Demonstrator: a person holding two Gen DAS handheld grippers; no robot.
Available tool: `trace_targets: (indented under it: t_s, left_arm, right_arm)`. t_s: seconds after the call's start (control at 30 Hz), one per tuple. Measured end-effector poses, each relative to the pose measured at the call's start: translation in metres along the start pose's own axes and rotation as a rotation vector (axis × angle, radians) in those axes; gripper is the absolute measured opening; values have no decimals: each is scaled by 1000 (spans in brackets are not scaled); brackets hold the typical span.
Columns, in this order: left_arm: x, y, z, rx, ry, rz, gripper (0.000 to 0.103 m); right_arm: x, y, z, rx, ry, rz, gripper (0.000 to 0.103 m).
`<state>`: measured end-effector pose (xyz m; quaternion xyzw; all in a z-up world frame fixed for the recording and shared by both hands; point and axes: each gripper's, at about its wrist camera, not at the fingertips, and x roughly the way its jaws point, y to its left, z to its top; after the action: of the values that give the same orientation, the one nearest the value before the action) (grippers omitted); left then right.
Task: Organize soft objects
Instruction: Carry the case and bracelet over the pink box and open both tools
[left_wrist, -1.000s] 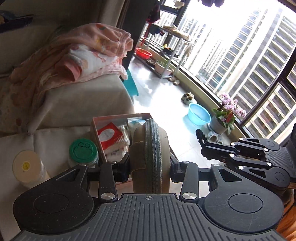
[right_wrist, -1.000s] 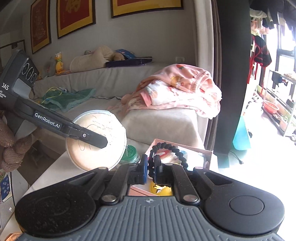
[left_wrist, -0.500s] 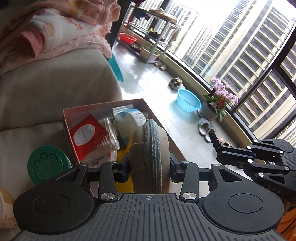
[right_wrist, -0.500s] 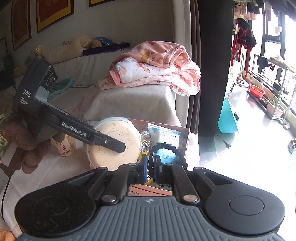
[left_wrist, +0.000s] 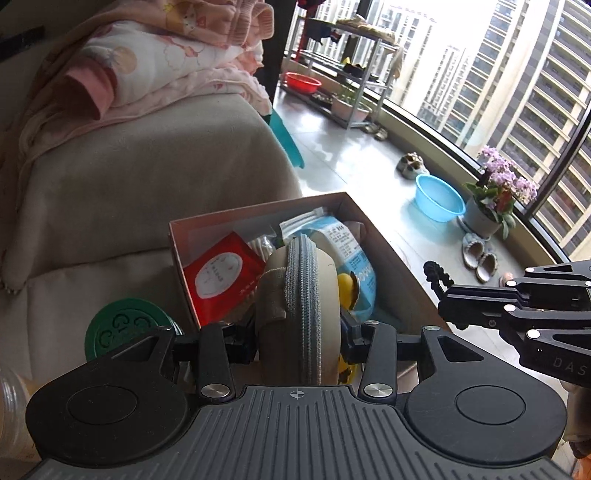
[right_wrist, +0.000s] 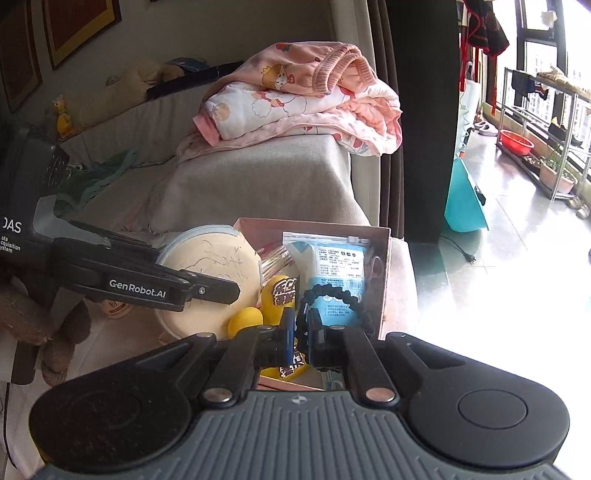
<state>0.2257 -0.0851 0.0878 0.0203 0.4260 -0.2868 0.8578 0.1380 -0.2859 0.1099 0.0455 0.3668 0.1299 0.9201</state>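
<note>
Two grippers over an open cardboard box (left_wrist: 384, 236), left gripper (left_wrist: 299, 332) clamped on a round beige zip pouch (left_wrist: 301, 295), right gripper (right_wrist: 302, 328) pinching a black beaded bracelet (right_wrist: 334, 295), both above the box's near edge.

Fabric pouch, cardboard box, plastic packs

Between jaws: matt beige cloth pouch (left_wrist: 299, 314), ribbed grey zipper; ahead, matt cardboard box (left_wrist: 258, 214), glossy plastic packet (right_wrist: 332, 266).

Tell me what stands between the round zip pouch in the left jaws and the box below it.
Nothing bars the way. The round zip pouch hangs over the open box; only its contents, a red packet and a blue packet, lie beneath.
</note>
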Motion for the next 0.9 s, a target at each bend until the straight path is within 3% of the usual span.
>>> trace_targets:
  t_s: [0.17, 0.27, 0.33, 0.4, 0.53, 0.63, 0.77, 0.9]
  left_arm:
    - [-19, 5, 13, -15, -53, -39, 46]
    - [-38, 5, 17, 2, -98, -55, 46]
    - [-44, 4, 16, 9, -89, -62, 46]
    - [-47, 2, 12, 21, -67, -65, 43]
    - [-47, -6, 8, 43, -56, -74, 43]
    - [-39, -13, 11, 52, -65, -59, 43]
    - [-31, -12, 20, 29, -85, -47, 42]
    - [-41, -8, 27, 13, -110, -58, 42]
  right_arm:
    - [12, -5, 7, 12, -20, -4, 7]
    - [31, -11, 10, 56, -9, 38, 9]
    - [43, -15, 6, 92, 9, 42, 27]
    - [47, -16, 0, 99, 16, 40, 33]
    - [39, -11, -12, 47, 3, 10, 33]
    - [22, -6, -18, 14, -24, 51, 33]
    - [2, 15, -29, -90, -61, 93, 49]
    - [-5, 21, -36, -123, -72, 75, 51]
